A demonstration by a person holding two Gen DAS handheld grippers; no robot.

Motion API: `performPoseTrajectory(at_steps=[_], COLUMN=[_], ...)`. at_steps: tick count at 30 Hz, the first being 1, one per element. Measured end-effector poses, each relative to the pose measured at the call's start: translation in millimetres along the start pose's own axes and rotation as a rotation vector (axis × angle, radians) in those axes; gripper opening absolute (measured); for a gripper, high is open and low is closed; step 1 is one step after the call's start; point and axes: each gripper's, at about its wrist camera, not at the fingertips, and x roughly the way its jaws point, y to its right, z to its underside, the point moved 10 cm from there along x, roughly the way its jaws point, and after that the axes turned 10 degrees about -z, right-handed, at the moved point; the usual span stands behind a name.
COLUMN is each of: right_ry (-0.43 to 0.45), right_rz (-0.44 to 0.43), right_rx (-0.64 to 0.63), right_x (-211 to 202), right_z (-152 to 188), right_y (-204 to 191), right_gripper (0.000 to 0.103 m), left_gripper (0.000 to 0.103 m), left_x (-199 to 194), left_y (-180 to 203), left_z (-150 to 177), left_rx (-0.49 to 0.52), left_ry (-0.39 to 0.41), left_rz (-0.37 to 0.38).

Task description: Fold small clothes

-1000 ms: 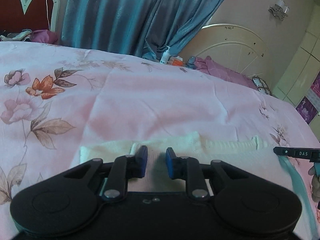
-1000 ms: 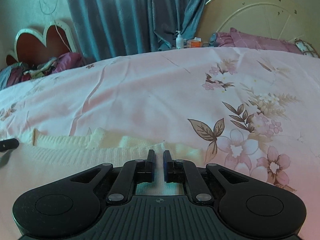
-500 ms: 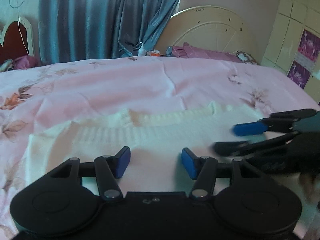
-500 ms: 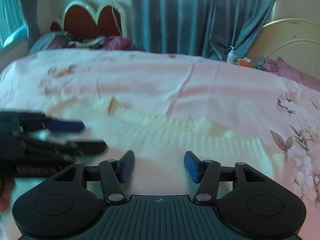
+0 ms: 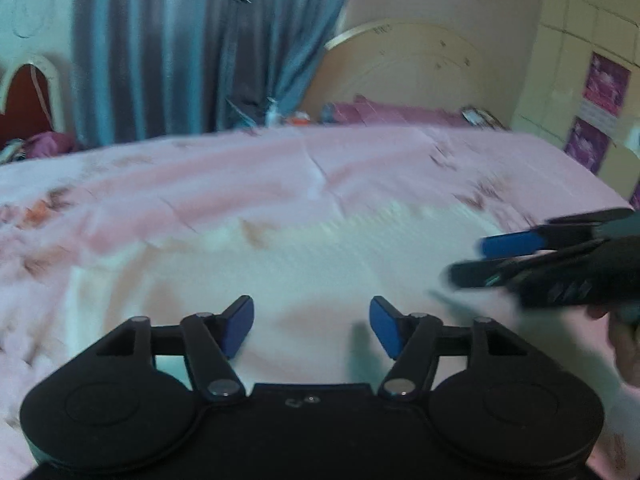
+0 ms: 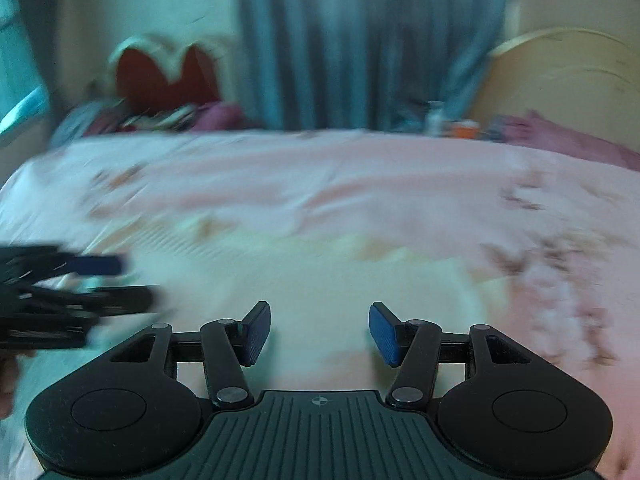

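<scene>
Nearest, in the left wrist view: left hand-held gripper (image 5: 311, 326) with blue pads spread and opening further, nothing between them, only cream knit showing in the gap. Same in the right wrist view: right hand-held gripper (image 6: 319, 331) released, pads apart, gripping nothing. Each seen from the other camera as a dark blur at the frame edge, fingers parted, hovering just over the cloth.

Just beyond the pads: garment (image 5: 304, 248), a pale ribbed knit, lying flat on the bed (image 5: 248, 176), spread wide across the near part of the pink floral sheet. Far edge looks doubled, a ribbed band running along it, so probably one fold laid down and let go; blur too heavy for certainty. Not yet a compact bundle: still broad side to side, so further folds likely left, then a final tidy.

Farther off: bare pink sheet, creased down the middle. Beyond that, blue curtain (image 6: 360, 40), a rounded cream headboard (image 5: 408, 68) and purple bedding (image 6: 568, 140) against the wall.
</scene>
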Motion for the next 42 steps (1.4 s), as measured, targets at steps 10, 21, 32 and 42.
performPoseTrajectory(at_steps=[10,21,32,42], right_ry=[-0.078,-0.060,-0.123,-0.093], right_rz=[0.054,0.167,0.067,0.003], right_rx=[-0.100,0.024,-0.068,-0.075], right_x=[2.6,-38.1,-18.4,-40.3], right_z=[21.8,35.5,69.3,77.5], right_y=[-9.0,33.5,-50.3,-92.9], right_gripper=[0.055,0.055,0.055,0.055], left_gripper=[0.066,0.064,0.066,0.064], left_x=[-9.2,-30.7,-41.6,-76.4], left_y=[-1.0,-49.7,-2.6,5.1], left_z=[15.7,31.7,60.9,70.8], left_rx=[0.023,-0.030,0.001,-0.025], left_ry=[-0.013,-0.036,-0.078,-0.056], left_rz=[-0.038,-0.123,-0.105,-0.101])
